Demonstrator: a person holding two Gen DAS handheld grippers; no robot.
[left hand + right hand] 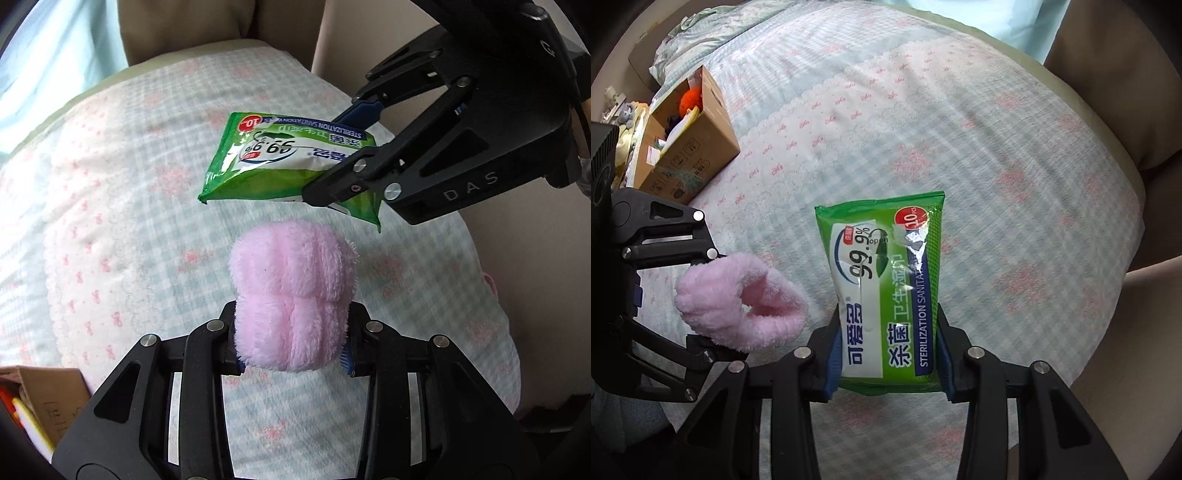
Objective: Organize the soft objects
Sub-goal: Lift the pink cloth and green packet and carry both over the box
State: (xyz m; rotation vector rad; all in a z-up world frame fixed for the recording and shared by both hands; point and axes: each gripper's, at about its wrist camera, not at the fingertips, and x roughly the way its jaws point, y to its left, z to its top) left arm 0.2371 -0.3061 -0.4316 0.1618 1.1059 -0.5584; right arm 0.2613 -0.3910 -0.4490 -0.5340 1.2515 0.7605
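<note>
My left gripper (291, 354) is shut on a fluffy pink soft object (293, 295) and holds it above the bed. It also shows at the left of the right wrist view (738, 306). My right gripper (888, 369) is shut on a green pack of wet wipes (886, 288), held by its lower end above the bed. In the left wrist view the pack (280, 162) hangs just beyond the pink object, with the right gripper (354, 147) on its right end.
A bed with a checked and pink-patterned cover (979, 155) fills both views. An open cardboard box (687, 140) holding several items, one orange, stands on the bed at the far left; its corner shows in the left wrist view (48, 391). Beige headboard cushions (184, 26) lie beyond.
</note>
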